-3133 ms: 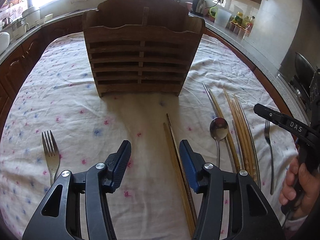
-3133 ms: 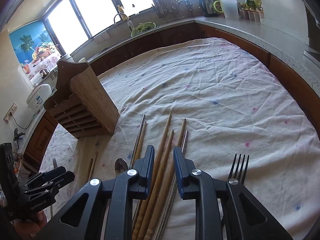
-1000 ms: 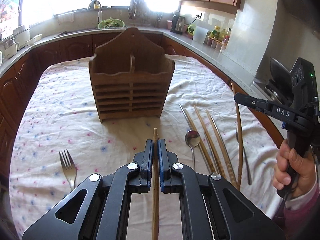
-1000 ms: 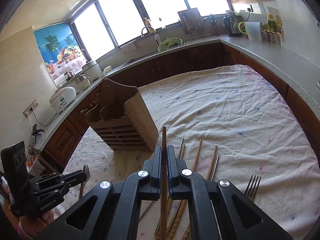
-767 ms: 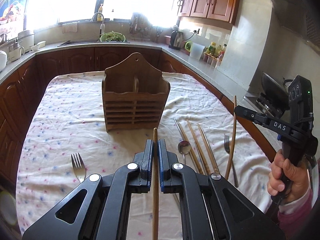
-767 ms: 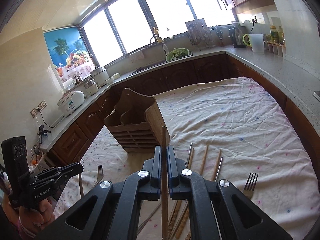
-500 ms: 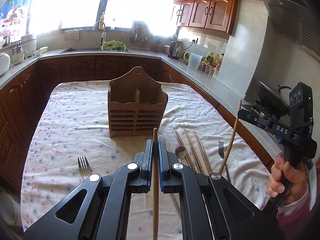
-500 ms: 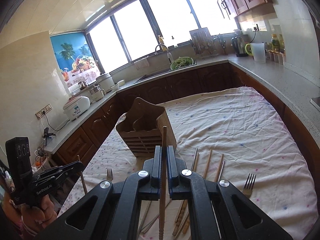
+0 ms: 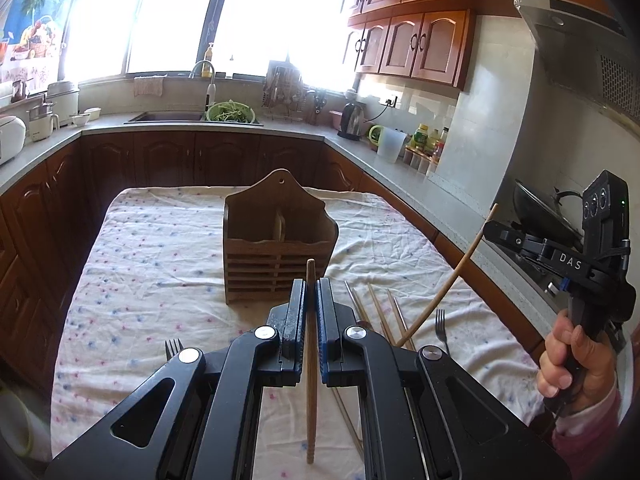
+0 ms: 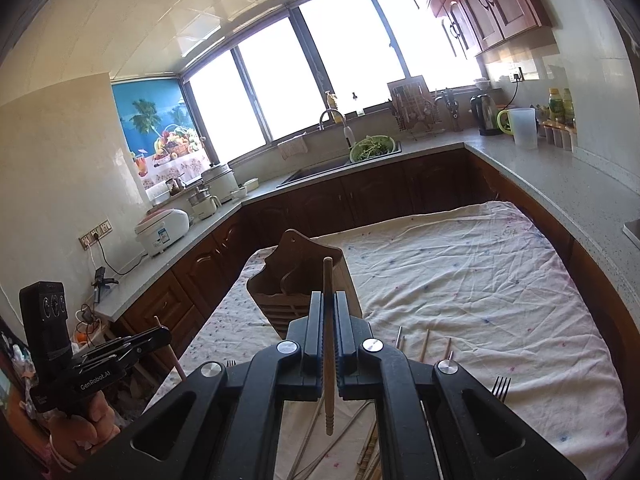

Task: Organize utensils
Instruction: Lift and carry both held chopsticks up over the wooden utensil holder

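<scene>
The cloth-covered counter (image 9: 160,264) carries a wooden holder (image 9: 276,256) standing upright, with loose chopsticks (image 9: 380,312) and a fork (image 9: 441,326) lying to its right. High above, the left gripper (image 9: 311,300) and right gripper (image 10: 329,320) each clench one chopstick (image 9: 310,344) between their fingers

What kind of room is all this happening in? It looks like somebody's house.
Most likely a home kitchen. A sink sits under bright windows, wooden wall cabinets hang above the counter, and an electric kettle stands there. In front, a cloth-covered table holds a wooden utensil holder.
</scene>
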`<state>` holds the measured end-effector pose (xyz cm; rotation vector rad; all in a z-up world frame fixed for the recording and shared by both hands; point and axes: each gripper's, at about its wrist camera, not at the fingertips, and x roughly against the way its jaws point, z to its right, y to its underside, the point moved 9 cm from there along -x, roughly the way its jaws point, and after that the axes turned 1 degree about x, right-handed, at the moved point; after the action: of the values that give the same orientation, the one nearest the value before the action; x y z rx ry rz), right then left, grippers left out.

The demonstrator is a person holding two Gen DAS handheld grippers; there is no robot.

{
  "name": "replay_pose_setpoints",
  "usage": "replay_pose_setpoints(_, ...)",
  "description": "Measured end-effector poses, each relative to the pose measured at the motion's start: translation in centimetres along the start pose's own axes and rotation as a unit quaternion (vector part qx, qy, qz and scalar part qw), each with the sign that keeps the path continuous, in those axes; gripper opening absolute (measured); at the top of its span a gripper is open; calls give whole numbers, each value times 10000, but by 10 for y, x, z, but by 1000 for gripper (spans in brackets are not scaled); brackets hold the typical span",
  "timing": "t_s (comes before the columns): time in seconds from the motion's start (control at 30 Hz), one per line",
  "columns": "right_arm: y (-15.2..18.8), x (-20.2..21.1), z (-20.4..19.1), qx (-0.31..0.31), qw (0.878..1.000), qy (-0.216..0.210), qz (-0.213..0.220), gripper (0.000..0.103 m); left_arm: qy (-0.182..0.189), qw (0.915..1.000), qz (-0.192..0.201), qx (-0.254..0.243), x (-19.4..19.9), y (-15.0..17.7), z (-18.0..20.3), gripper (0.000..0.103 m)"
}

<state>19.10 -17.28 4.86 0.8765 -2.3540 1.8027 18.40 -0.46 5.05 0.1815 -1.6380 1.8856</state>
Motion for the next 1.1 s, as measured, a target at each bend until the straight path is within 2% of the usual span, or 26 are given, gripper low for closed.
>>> replay_pose_setpoints(0.37,-30,-11,-7,67,9997,-100,191,4,-89,9995,288,3,-3,-36,-10,4)
replay_pose_setpoints(0.8,-111,-38,-29,230,9967,-235,741,4,-310,9926,1167,-99,-5,-137,-28,4)
replay_pose_setpoints(0.93,-127,-59,-27,196,9967,-237,757,4,-504,9886,1410,-164,-14,-166,-37,4)
replay_pose_setpoints(1.1,-132,-85,-20,154,9973,-182,688,4,-603,9854,1591,8,-31,-187,-53,4)
